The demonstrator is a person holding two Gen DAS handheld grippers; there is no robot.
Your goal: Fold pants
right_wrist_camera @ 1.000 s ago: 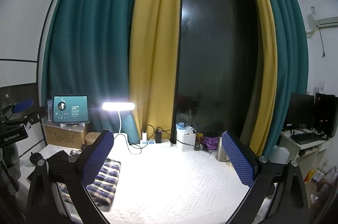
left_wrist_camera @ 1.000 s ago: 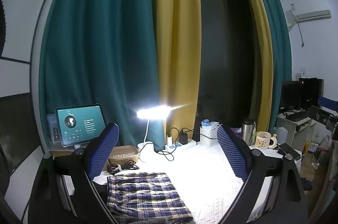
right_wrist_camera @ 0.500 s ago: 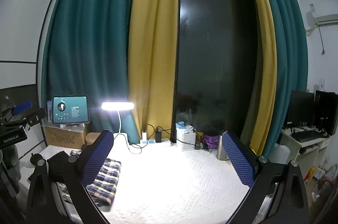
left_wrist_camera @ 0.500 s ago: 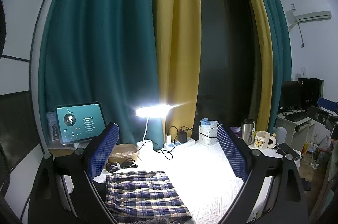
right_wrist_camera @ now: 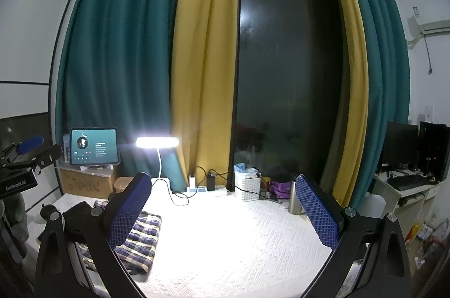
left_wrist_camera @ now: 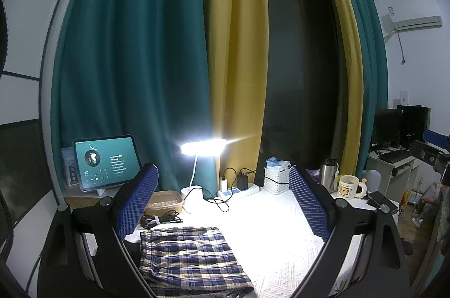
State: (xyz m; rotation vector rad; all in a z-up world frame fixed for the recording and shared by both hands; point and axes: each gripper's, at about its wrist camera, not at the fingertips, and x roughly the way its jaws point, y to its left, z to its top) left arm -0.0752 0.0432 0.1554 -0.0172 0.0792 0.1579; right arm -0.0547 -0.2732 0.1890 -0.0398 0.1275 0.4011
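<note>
- A white slatted plastic basket (left_wrist_camera: 277, 180) by the window holds crumpled blue material; a shallow tan tray (left_wrist_camera: 164, 201) sits beside the lit white desk lamp (left_wrist_camera: 203, 147).
- "GenRobot.AI" is printed on the left gripper (left_wrist_camera: 222, 203), as seen from the right wrist.
- A cream cartoon mug (left_wrist_camera: 348, 186) stands near a steel flask (left_wrist_camera: 328, 177).
- Both the left gripper and the right gripper (right_wrist_camera: 223, 209) are spread wide and empty above the white textured tablecloth (right_wrist_camera: 239, 236).
- The folded blue-and-cream plaid pants (left_wrist_camera: 189, 258) lie at the table's left.

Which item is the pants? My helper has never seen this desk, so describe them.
Start at the lit white desk lamp on the white textured tablecloth. In front of it lies the folded navy-and-cream plaid pants, a flat rectangle. It is the only checked fabric; the coiled black cable behind it is thin and plain.
</note>
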